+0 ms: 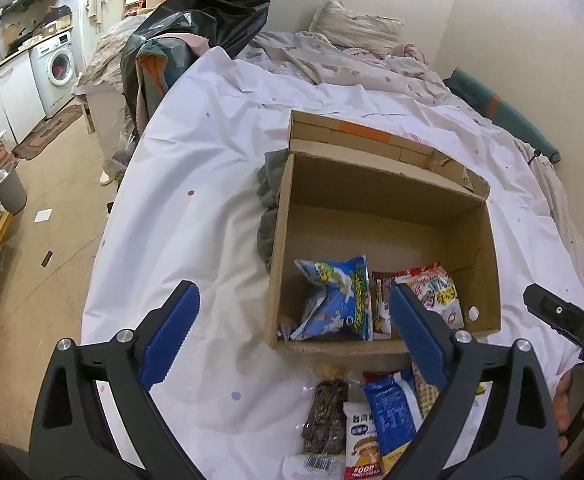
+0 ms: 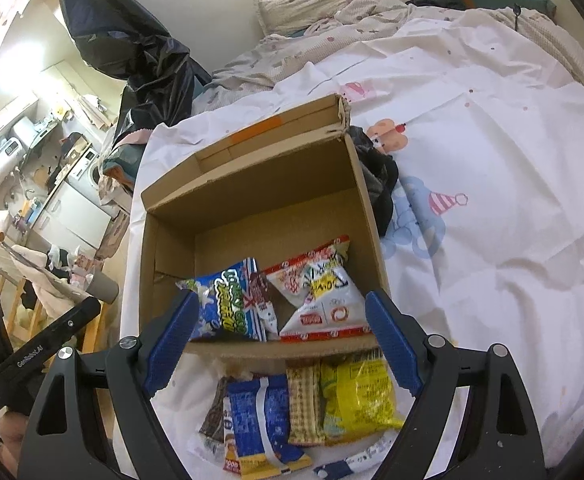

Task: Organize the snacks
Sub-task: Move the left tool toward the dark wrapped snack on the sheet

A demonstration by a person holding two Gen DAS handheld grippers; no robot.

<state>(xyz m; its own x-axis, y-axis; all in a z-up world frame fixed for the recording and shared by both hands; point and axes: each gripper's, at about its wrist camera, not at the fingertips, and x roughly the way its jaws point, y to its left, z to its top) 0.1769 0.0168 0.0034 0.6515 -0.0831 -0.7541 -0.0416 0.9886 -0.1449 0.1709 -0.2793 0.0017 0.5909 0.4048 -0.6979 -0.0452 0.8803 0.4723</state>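
1. A cardboard box (image 1: pixel 376 208) is seen open on a white bedsheet (image 1: pixel 195 184), its flaps folded back.
2. Inside the box, at its near end, three snack packs are lying: a blue packet (image 1: pixel 338 300), a narrow brown-and-white packet (image 1: pixel 380 304) and a red-and-white packet (image 1: pixel 438 292).
3. Just outside the near wall of the box, a loose heap of snacks is spread on the sheet: a dark bar in clear wrap (image 1: pixel 326 416), a blue pack (image 2: pixel 267 416), a checked tan pack (image 2: pixel 304 400) and a yellow bag (image 2: pixel 358 396).
4. The left gripper (image 1: pixel 294 328) is held above the sheet and the box's near corner, its jaws spread wide with nothing gripped.
5. The right gripper (image 2: pixel 279 336) is held over the heap and the box's near wall, jaws likewise wide apart and empty.
6. A dark cloth (image 2: pixel 376 176) is bunched against one side of the box.
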